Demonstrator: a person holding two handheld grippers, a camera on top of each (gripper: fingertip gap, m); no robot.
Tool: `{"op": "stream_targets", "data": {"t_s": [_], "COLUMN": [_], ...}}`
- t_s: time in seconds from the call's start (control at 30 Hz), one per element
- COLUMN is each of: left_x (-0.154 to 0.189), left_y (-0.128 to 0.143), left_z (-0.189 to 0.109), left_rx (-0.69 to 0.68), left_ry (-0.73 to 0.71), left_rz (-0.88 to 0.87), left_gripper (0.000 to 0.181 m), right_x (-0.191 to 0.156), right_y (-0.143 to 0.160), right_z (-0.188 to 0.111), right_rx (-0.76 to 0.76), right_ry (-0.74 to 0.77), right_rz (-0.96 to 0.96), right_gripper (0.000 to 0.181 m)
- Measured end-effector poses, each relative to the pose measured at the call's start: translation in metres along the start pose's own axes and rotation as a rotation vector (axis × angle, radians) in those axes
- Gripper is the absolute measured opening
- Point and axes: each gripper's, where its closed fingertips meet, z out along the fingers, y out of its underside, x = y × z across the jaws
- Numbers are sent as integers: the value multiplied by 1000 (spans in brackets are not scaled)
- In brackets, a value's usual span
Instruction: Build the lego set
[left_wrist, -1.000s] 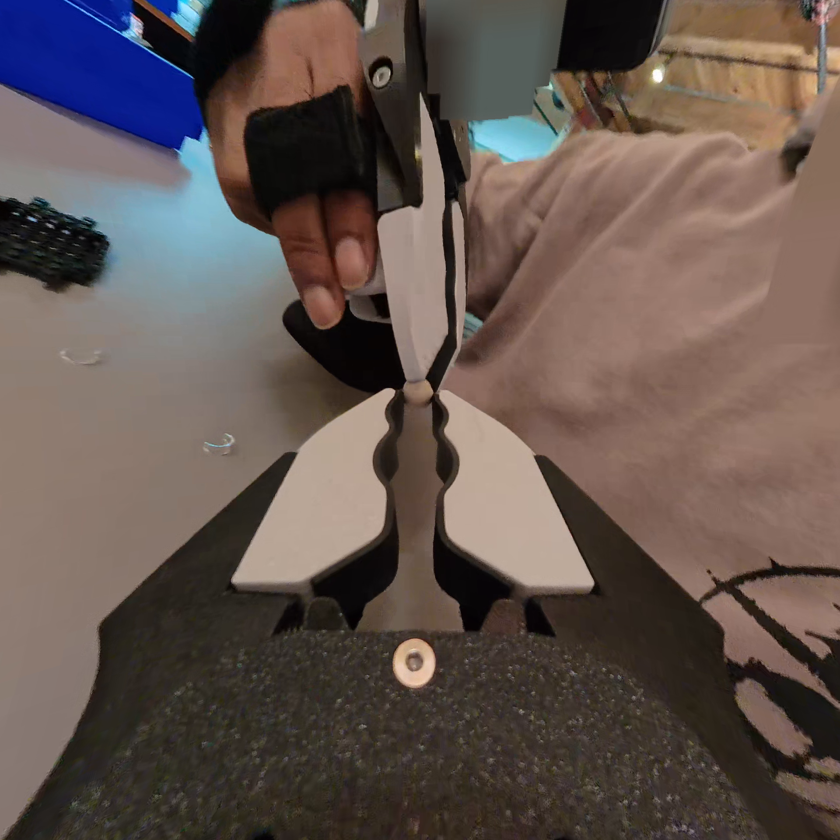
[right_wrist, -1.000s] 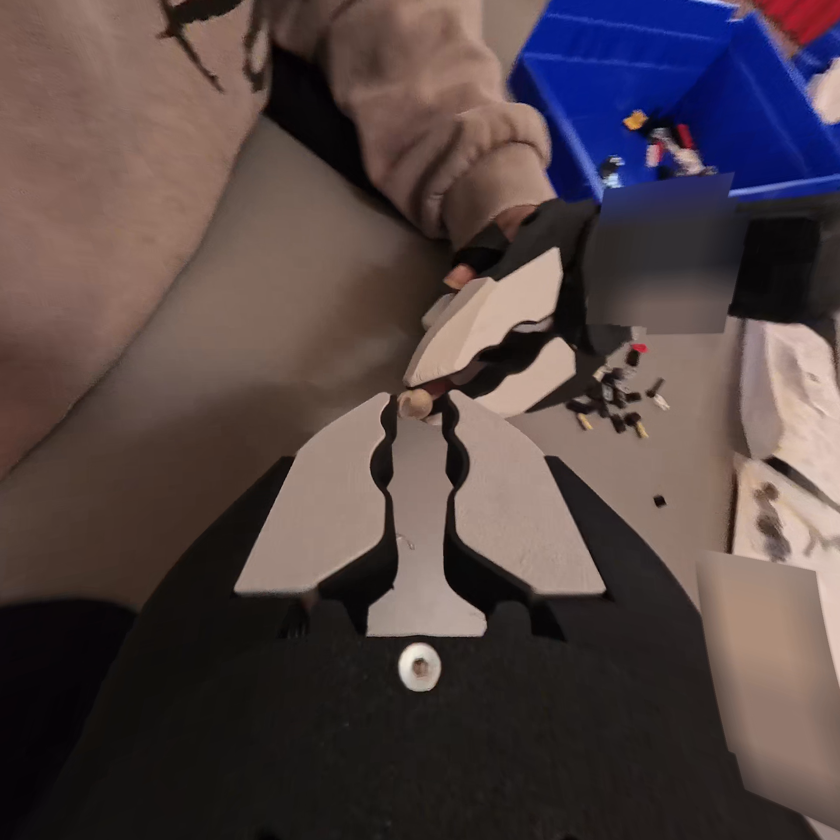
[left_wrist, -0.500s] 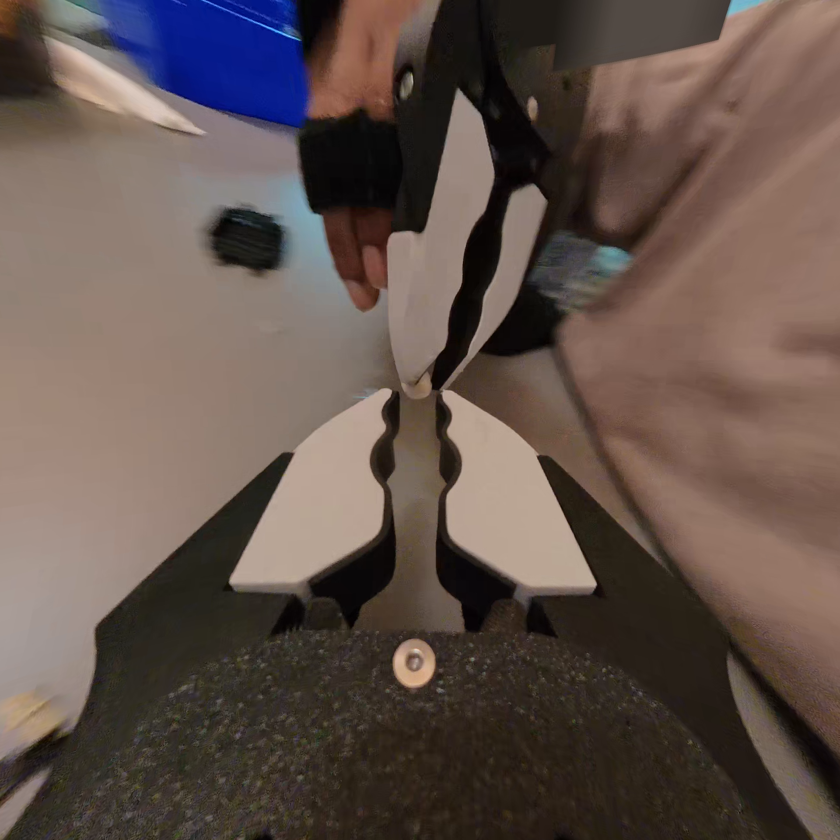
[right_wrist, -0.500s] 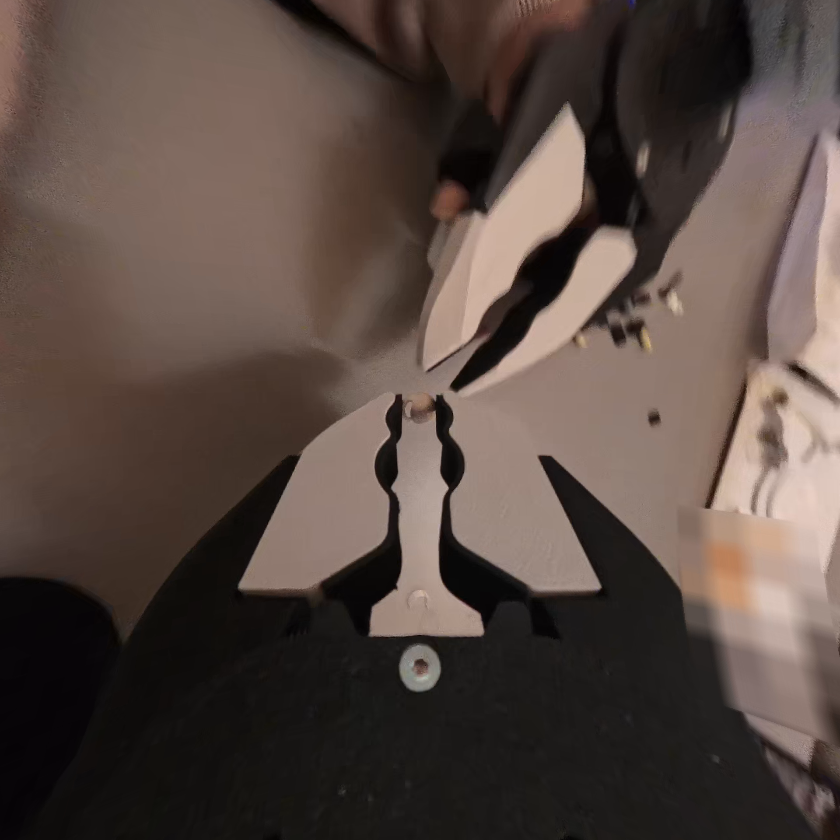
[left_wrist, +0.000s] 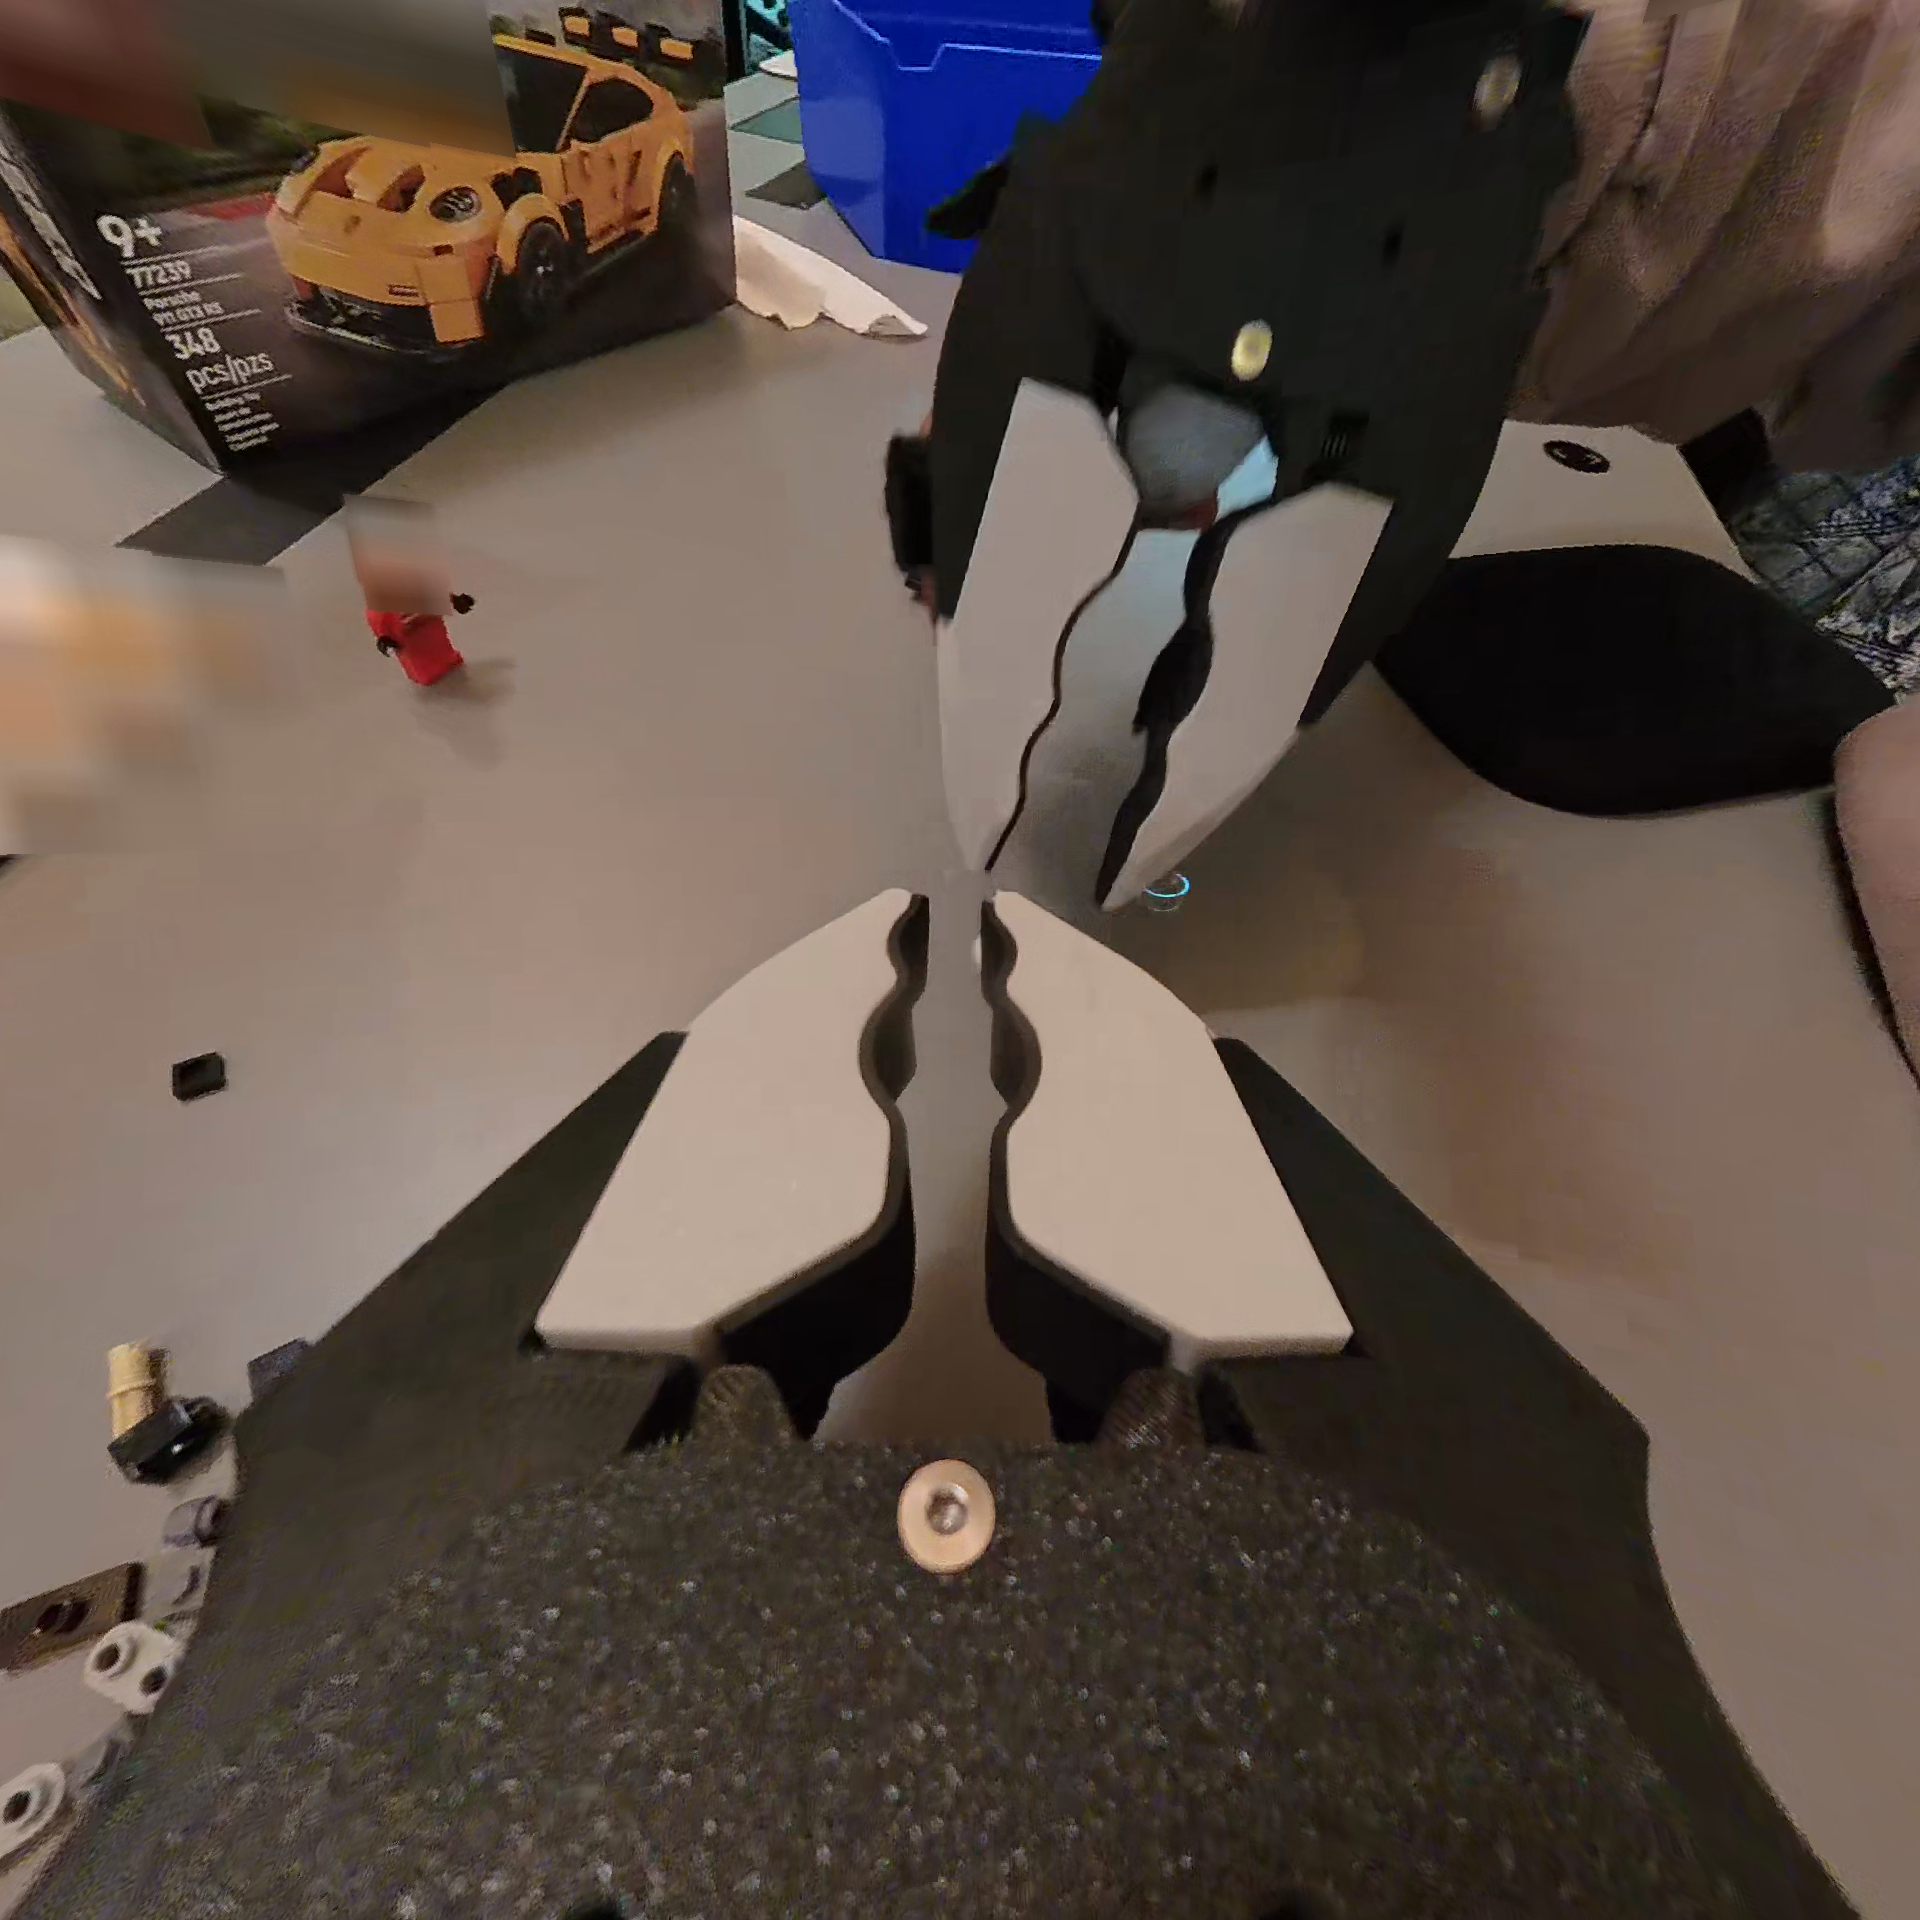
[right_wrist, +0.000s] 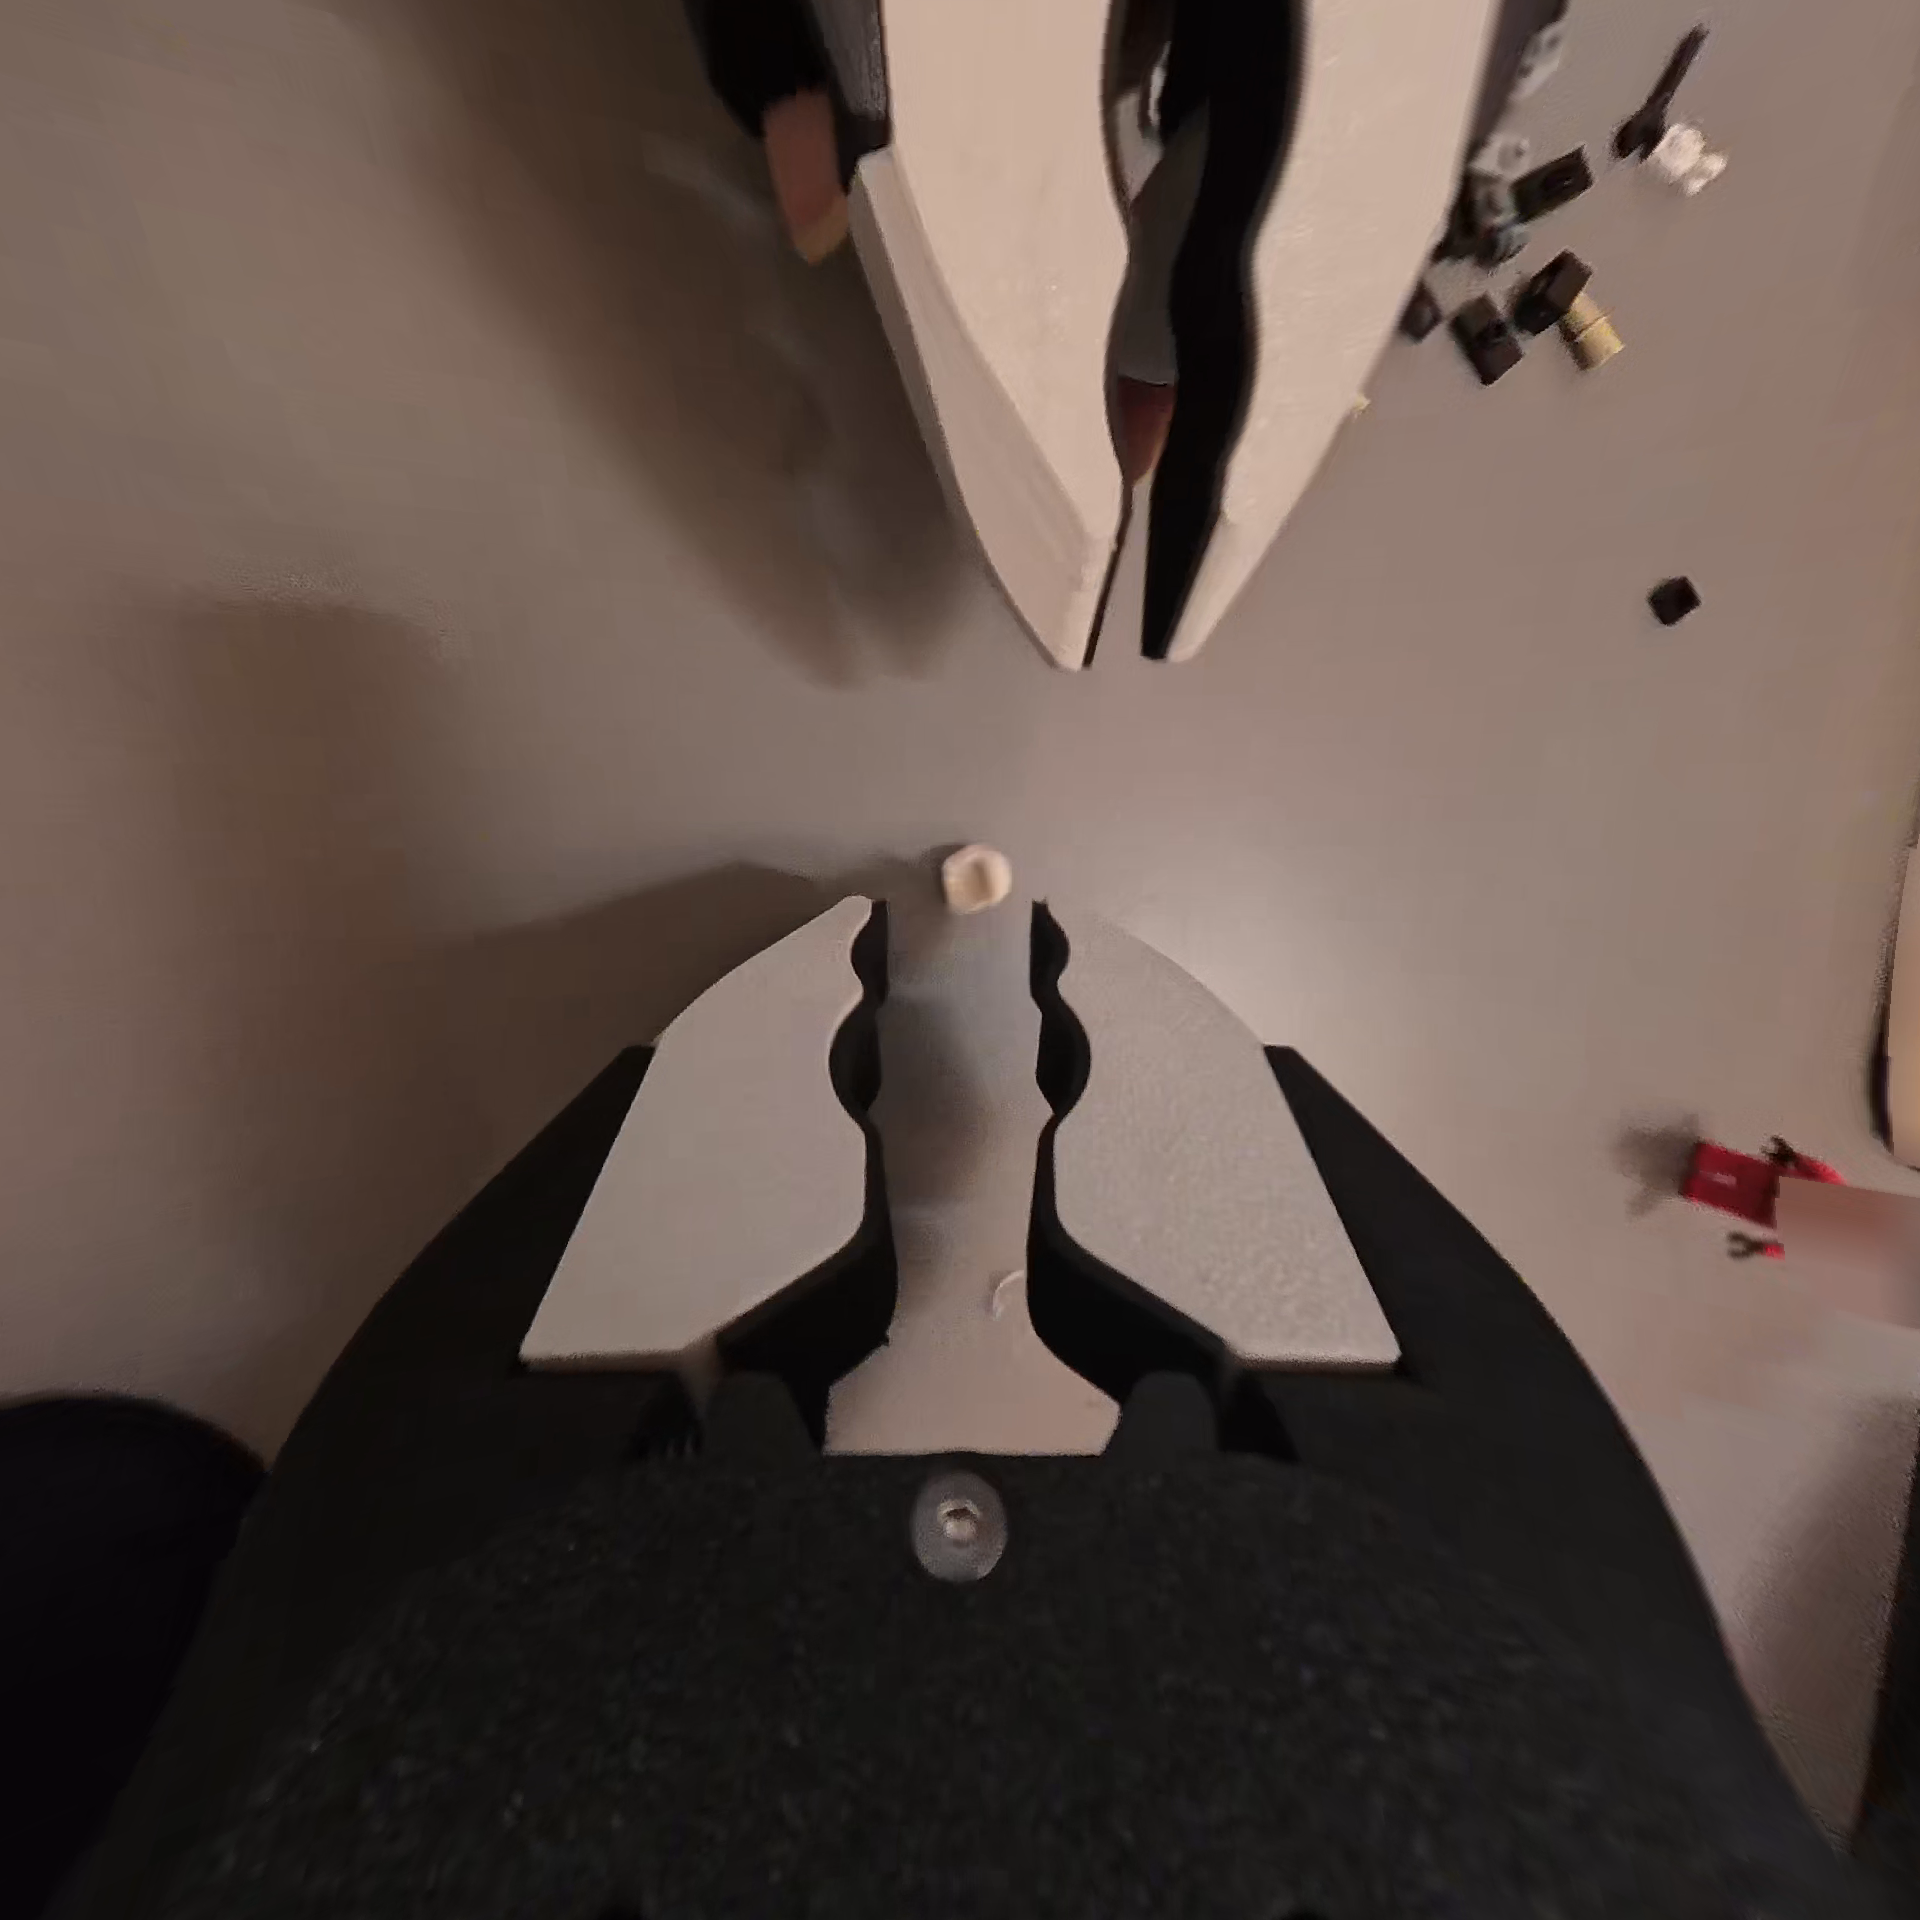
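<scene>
Two grippers: left gripper (left_wrist: 948, 909), right gripper (right_wrist: 956, 902). One set box (left_wrist: 395, 239) at 11 o'clock in the left view. One blue bin (left_wrist: 925, 114) at 12. One red minifigure (left_wrist: 414, 634). One small tan piece (right_wrist: 975, 878) on the counter (right_wrist: 416, 727). One loose black piece (left_wrist: 197, 1075) at 9.

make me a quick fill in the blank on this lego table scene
The car pictured on the box is ___. The body of the minifigure is ___. The right tongs stand ___, with a small tan piece just beyond their tips.
Missing words: yellow; red; open.
</scene>
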Motion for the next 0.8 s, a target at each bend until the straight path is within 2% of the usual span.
{"op": "stream_targets", "data": {"t_s": [0.07, 0.13, 0.33, 0.53, 0.63, 0.73, 0.8], "left_x": [4, 7, 22, 32, 40, 50, 62], "left_y": [0, 2, 6, 11, 12, 11, 5], "left_z": [1, 3, 10, 15, 16, 16, 16], "left_rx": [-6, -18, -43, -68, -70, -66, -30], "left_ry": [13, 30, 71, 98, 137, 187, 269], "left_rz": [6, 10, 31, 51, 60, 55, -23], "left_gripper": [8, 8, 8, 7, 9, 11, 15], "right_x": [-7, -16, -42, -41, -43, -44, -42], "right_y": [4, 12, 28, 31, 28, 6, -22], "right_z": [-17, -22, -4, 3, 1, -16, -45], "right_rx": [69, 117, 127, 142, 189, 392, 650], "right_ry": [-8, -6, 49, 95, 77, 22, -9], "right_rz": [51, 103, 117, 148, 171, 236, 277], "right_gripper": [24, 24, 21, 0, 0, 0, 0]}}
